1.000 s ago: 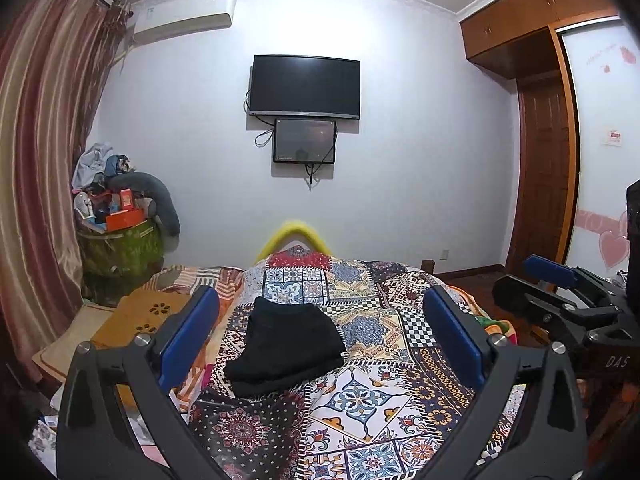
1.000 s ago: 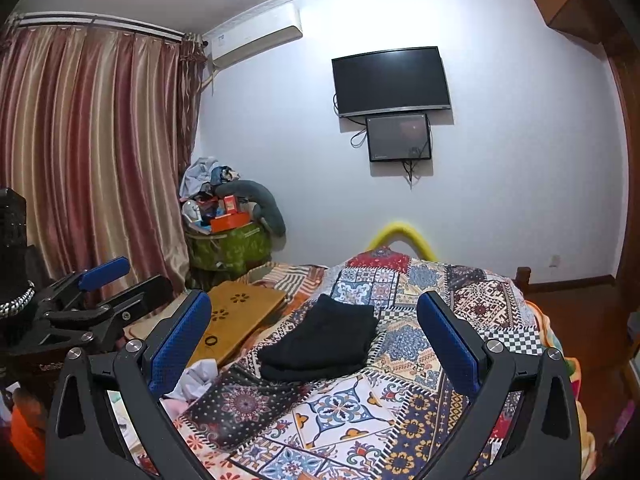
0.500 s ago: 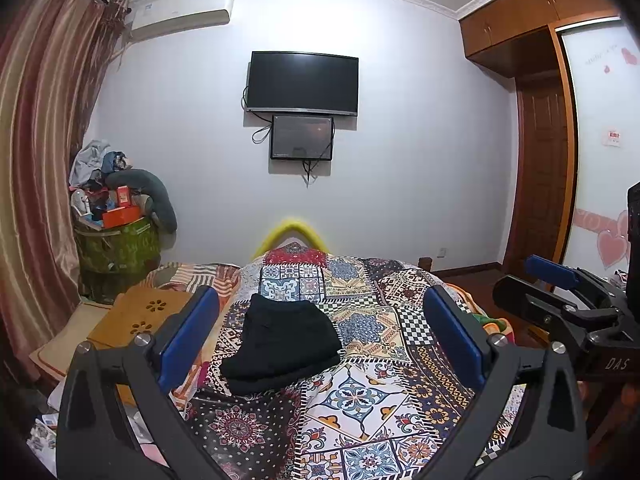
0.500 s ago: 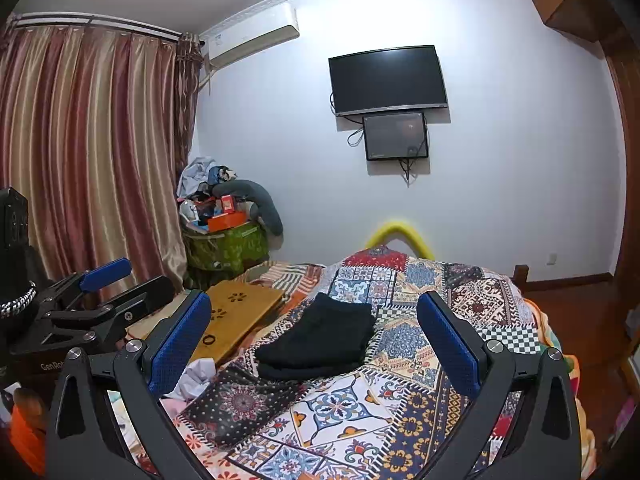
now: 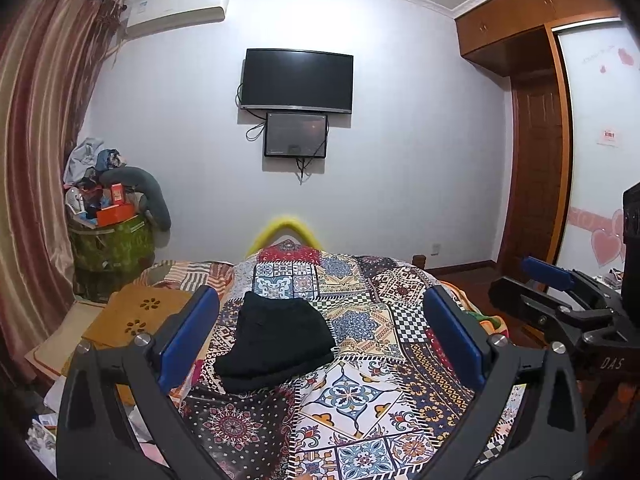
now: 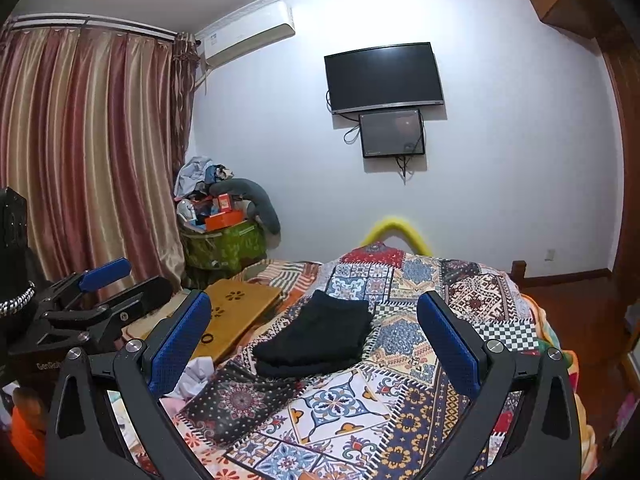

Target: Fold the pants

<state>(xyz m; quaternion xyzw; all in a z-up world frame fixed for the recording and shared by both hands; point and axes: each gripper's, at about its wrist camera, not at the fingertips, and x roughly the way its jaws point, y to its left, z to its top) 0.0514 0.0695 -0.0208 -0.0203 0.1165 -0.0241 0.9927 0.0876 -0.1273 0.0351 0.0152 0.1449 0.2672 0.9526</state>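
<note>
Bed: we saw a patchwork quilt (image 5: 360, 392) spread across the bed, its pattern busy with tiles and checks.
Room: a dark television (image 5: 298, 80) hung on the white wall with a smaller screen (image 5: 295, 135) just under it; striped curtains (image 6: 80, 152) covered the left side, and an air conditioner (image 5: 176, 10) sat near the ceiling.
Corner: a green bin (image 6: 226, 246) stood piled with clutter beside the curtains.
Pants: the black pants (image 5: 276, 346) lay folded on the quilt, towards its left half.
Hard to make out: we could not tell how many layers the folded pile had; the bed's near end was cut off by the frame.
Left tool (image 5: 320, 336): we held it wide apart, gripping nothing, well short of the pants.
Right tool (image 6: 314, 340): likewise spread wide and empty, above the quilt.
</note>
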